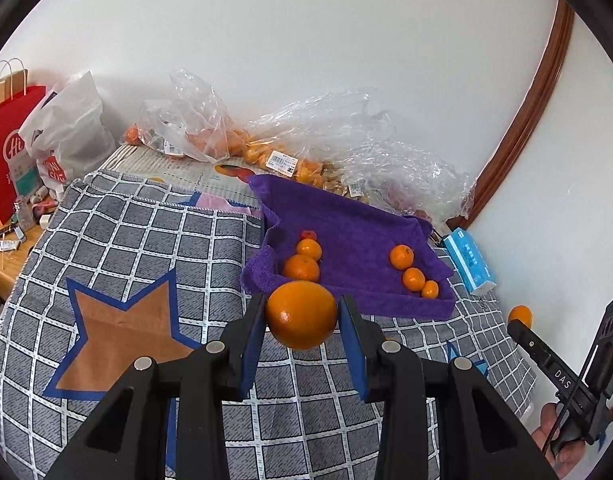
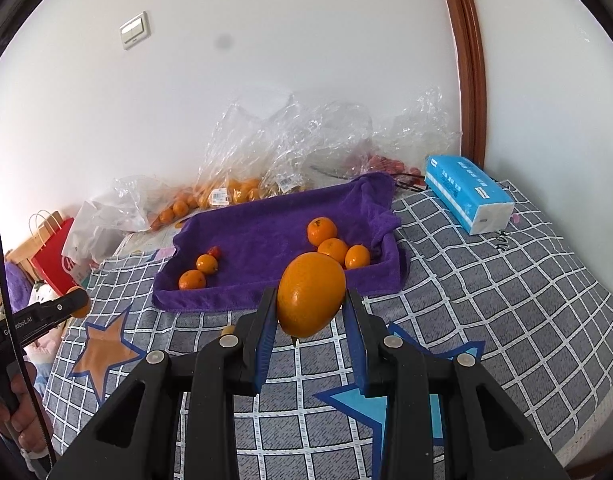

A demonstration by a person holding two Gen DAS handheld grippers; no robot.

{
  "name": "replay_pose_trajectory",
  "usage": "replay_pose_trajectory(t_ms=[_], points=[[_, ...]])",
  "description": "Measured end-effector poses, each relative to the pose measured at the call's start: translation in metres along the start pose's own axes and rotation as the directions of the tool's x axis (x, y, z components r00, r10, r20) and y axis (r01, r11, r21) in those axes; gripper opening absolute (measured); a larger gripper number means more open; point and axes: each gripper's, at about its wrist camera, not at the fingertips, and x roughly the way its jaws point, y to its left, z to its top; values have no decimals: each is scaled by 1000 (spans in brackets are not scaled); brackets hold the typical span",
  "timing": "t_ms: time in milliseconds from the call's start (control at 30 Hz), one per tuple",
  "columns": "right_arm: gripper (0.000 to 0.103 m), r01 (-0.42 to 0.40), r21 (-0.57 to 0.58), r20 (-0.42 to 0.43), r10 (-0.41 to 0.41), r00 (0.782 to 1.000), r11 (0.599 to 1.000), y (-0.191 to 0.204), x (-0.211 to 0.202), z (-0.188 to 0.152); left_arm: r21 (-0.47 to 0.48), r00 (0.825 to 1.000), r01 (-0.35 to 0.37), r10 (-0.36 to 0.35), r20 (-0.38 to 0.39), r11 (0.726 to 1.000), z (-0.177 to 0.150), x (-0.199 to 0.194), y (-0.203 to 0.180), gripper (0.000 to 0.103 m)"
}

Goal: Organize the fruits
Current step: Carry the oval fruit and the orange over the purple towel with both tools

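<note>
Left wrist view only: red paper bag [image 1: 8,140] and white plastic bag [image 1: 68,128] at far left, small bottles and tubes [image 1: 22,220] on a wooden ledge beside them. Right wrist view only: wall switch [image 2: 134,30] high on the white wall, and a blue star patch on the near cloth.

Left gripper [image 1: 302,316]: jaws narrowed, blue pads pressed on both sides of a round orange [image 1: 301,314], held clear above the checked cloth [image 1: 146,240], just near of the tray's front edge. Right gripper [image 2: 310,300]: same stance, pads clamped on an oval orange [image 2: 310,294], also just near of the tray. Each gripper shows at the edge of the other's view, fruit at its tip, with a hand on its handle.

Tray lined with purple towel [image 1: 346,216], sides turned up. Inside, two groups well apart. Left group: two small oranges [image 1: 302,260] touching, a small red fruit [image 1: 308,235] at their far end. Right group: three small oranges [image 1: 413,270], close together along the right side.

Around: clear plastic bags [image 1: 306,132] heaped against the far wall, holding more small oranges, price labels showing; contents of the rightmost bag reddish, unclear. Blue tissue pack [image 2: 466,194] on the cloth right of the tray. Brown door frame [image 2: 470,60] at right. Each held fruit blocks part of the tray's near rim.
</note>
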Motion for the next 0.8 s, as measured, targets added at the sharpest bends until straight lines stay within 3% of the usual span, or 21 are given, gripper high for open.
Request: replay_pose_trajectory(t_ms=[800], points=[[33, 20, -67, 10, -19, 1000, 998, 20, 54, 38, -15, 999, -26, 26, -21, 1000, 45, 55, 12, 35]])
